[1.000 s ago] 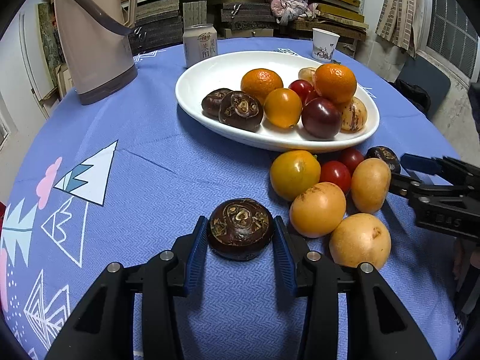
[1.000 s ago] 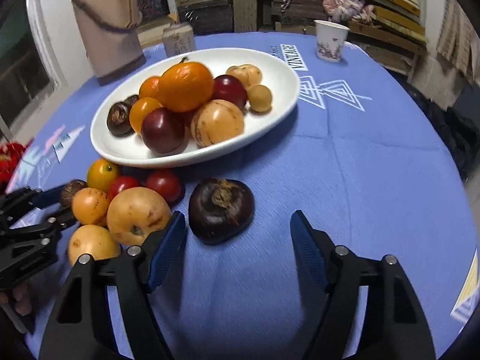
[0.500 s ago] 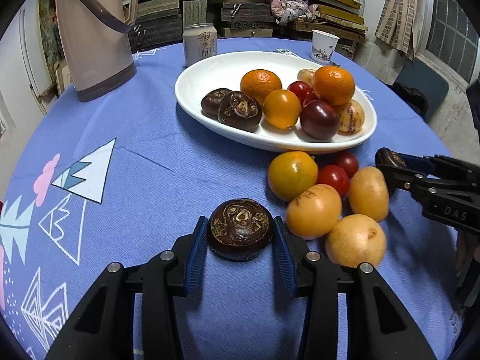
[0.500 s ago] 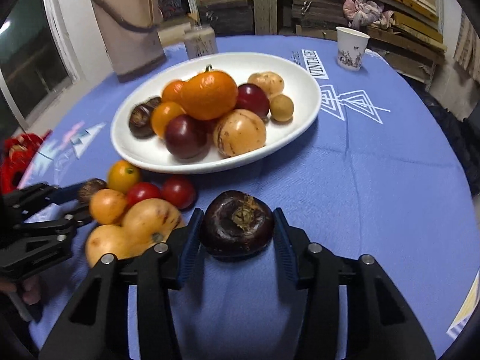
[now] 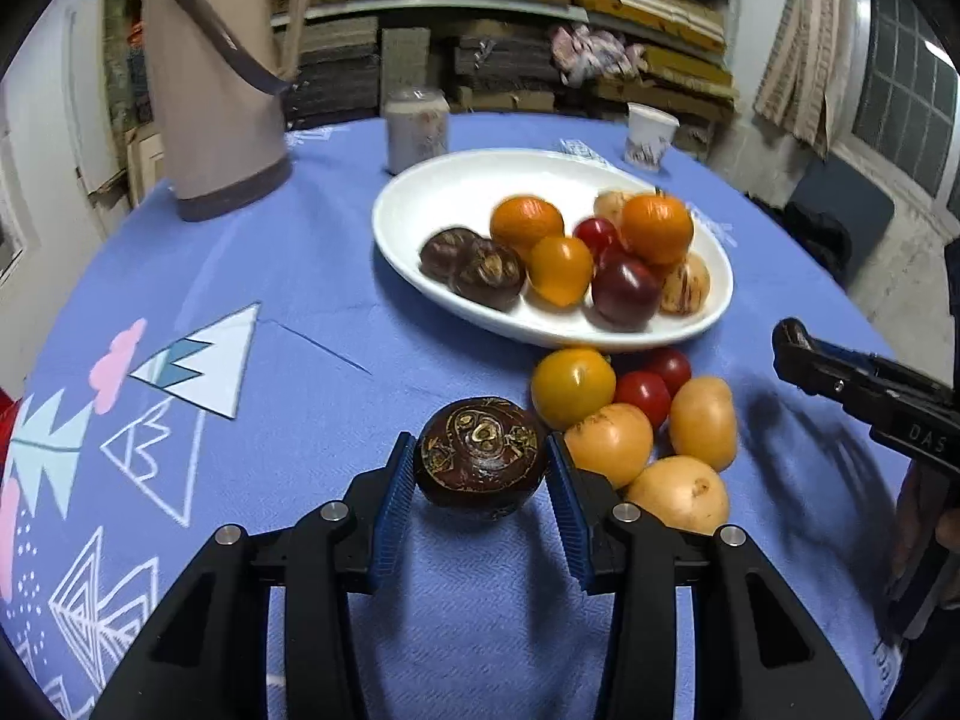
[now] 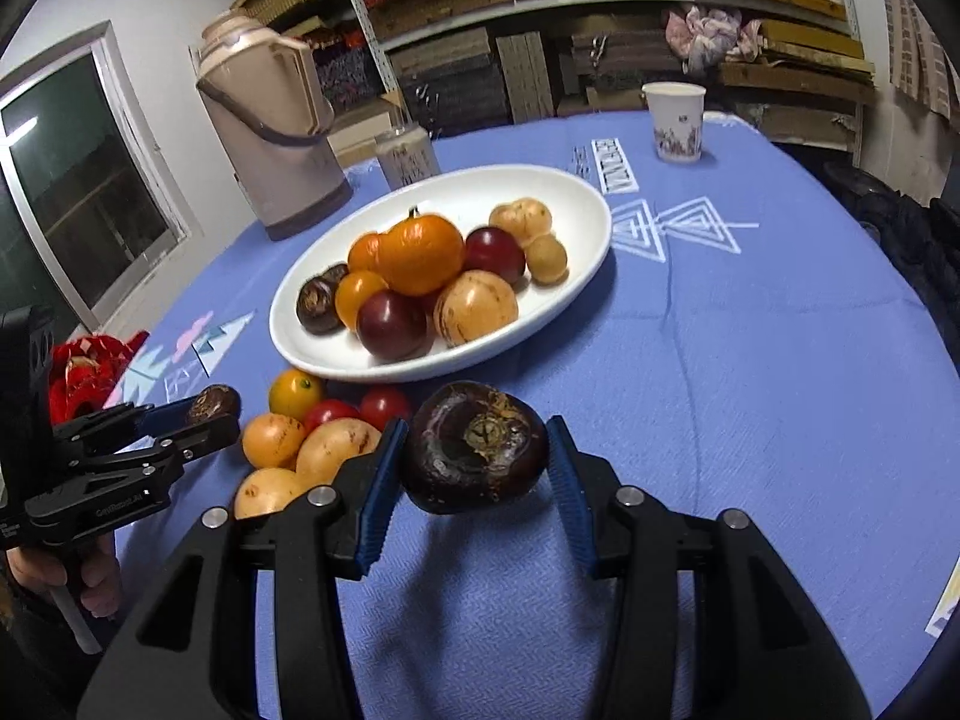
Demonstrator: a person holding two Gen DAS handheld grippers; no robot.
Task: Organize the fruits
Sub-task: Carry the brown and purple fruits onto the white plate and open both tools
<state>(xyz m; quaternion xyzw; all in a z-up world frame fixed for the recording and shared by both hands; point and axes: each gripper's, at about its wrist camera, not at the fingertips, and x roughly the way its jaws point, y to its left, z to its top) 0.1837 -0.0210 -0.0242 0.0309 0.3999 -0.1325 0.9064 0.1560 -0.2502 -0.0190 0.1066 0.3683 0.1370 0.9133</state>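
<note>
We hold one dark fruit in our left gripper [image 5: 480,468] and another in our right gripper [image 6: 474,462], both lifted near the white plate [image 6: 576,306]. About nine fruits are plated; six loose fruits [image 5: 636,426] remain beside it.

A round table covered by a blue patterned cloth [image 5: 312,276] is seen. On it are set a white oval ceramic dish [image 5: 456,192], a beige plastic thermos jug [image 5: 210,90], a pale metal can [image 5: 415,131], a white paper cup [image 5: 649,135], and loose yellow and red fruits [image 5: 636,420].
</note>
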